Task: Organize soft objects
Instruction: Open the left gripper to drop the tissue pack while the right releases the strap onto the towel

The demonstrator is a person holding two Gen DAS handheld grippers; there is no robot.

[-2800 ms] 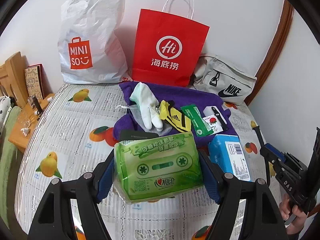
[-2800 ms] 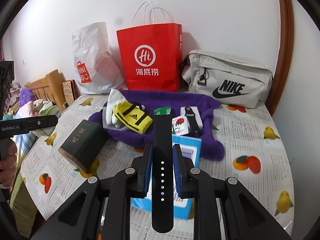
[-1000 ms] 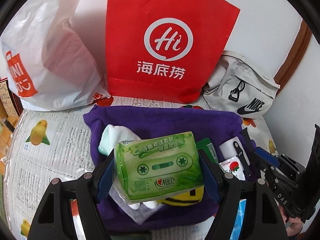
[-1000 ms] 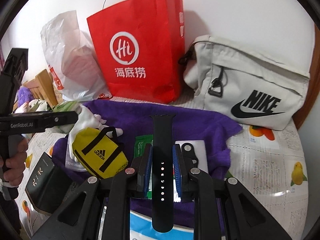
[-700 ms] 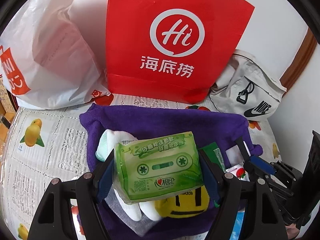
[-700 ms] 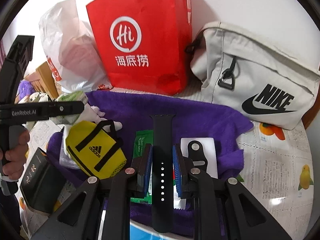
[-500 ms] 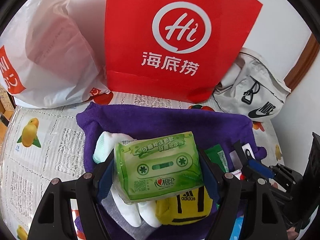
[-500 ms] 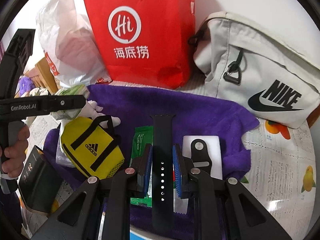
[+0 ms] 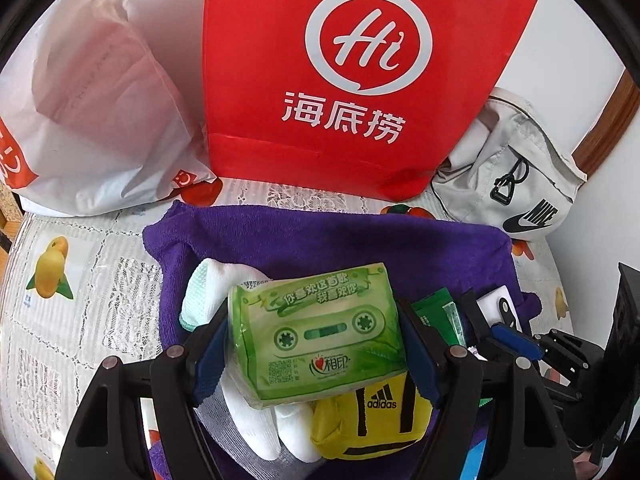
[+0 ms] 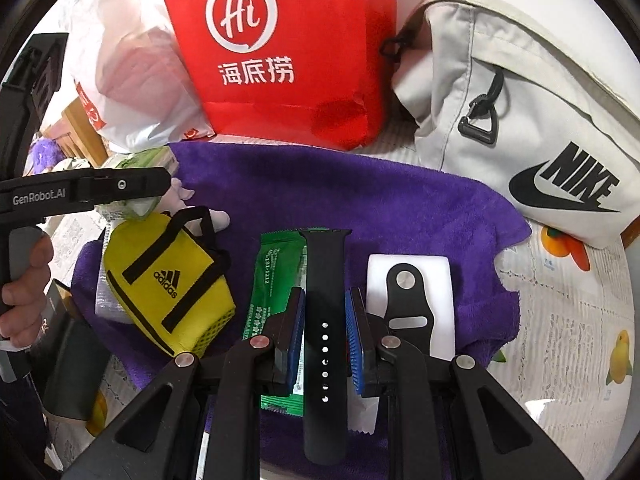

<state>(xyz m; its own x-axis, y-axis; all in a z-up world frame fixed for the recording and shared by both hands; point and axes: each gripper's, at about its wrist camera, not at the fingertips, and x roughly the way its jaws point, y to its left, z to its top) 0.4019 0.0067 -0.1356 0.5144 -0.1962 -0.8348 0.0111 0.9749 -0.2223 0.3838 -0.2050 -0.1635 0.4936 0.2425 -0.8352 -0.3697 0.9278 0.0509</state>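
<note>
My left gripper [image 9: 316, 336] is shut on a green tissue pack [image 9: 316, 328] and holds it above the purple towel [image 9: 340, 240]. Under it lie a white glove [image 9: 272, 424] and a yellow adidas pouch [image 9: 372, 416]. My right gripper [image 10: 325, 320] is shut on a black watch strap [image 10: 324, 320] over the towel [image 10: 360, 200]. Beside it lie a green sachet [image 10: 272, 280], the yellow pouch [image 10: 168, 284] and a second strap piece on a white card [image 10: 412, 300]. The left gripper [image 10: 132, 192] with its tissue pack shows at the left in the right wrist view.
A red paper bag [image 9: 352, 80], a white plastic bag [image 9: 92, 112] and a grey Nike bag [image 10: 520, 112] stand along the wall behind the towel. A dark box [image 10: 68, 360] lies at the towel's left. The table has a fruit-print cloth [image 9: 80, 300].
Both grippers have moved forward over the purple towel toward the bags, each still holding its object. The bags now loom larger.
</note>
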